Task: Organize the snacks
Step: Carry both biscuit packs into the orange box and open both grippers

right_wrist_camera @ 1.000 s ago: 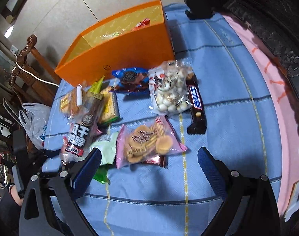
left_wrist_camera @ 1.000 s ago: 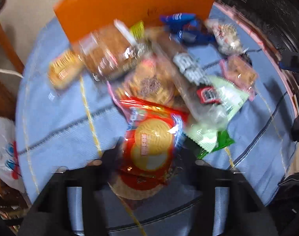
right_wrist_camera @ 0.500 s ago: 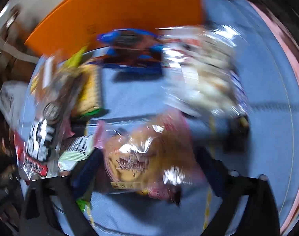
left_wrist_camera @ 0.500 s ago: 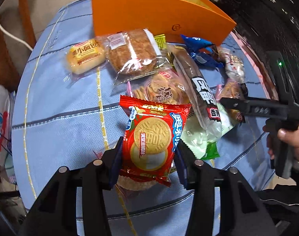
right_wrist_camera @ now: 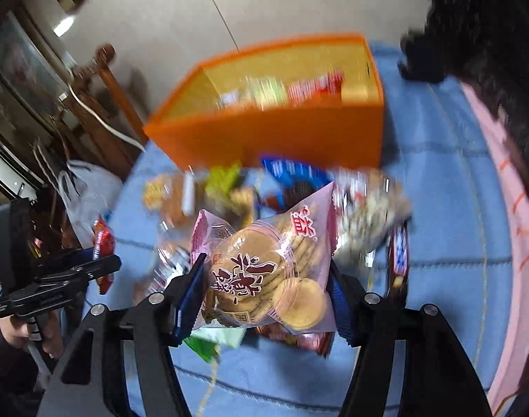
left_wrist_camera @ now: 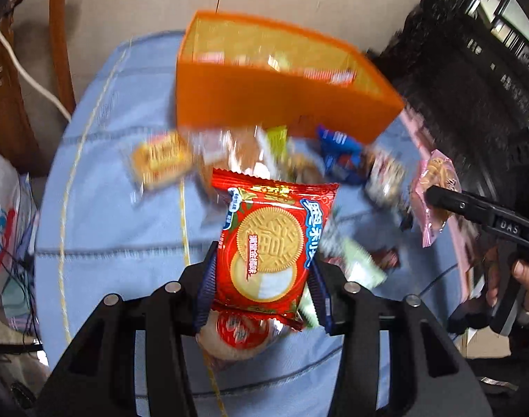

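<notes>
My left gripper (left_wrist_camera: 262,286) is shut on a red cracker packet (left_wrist_camera: 269,243), held above the blue tablecloth (left_wrist_camera: 107,229). My right gripper (right_wrist_camera: 266,295) has a pink biscuit packet (right_wrist_camera: 267,271) between its pads, lifted off the cloth, and its jaws are closing on it. That pink biscuit packet (left_wrist_camera: 434,191) and the right gripper (left_wrist_camera: 438,198) also show at the right of the left wrist view. An orange box (left_wrist_camera: 274,104) (right_wrist_camera: 281,132) stands open at the far end of the table with several snacks inside. Loose snacks lie blurred in front of it.
A blue packet (right_wrist_camera: 292,177), a clear bag of pale round sweets (right_wrist_camera: 368,219), a dark chocolate bar (right_wrist_camera: 398,260) and a green packet (right_wrist_camera: 208,342) lie on the cloth. A wooden chair (left_wrist_camera: 27,97) and a white plastic bag (left_wrist_camera: 3,226) stand left. Dark carved furniture (left_wrist_camera: 466,80) borders the right.
Both grippers have risen with their packets. The right gripper was wide open over the pink packet, then closed on it and lifted it. The orange box's inside has come into view.
</notes>
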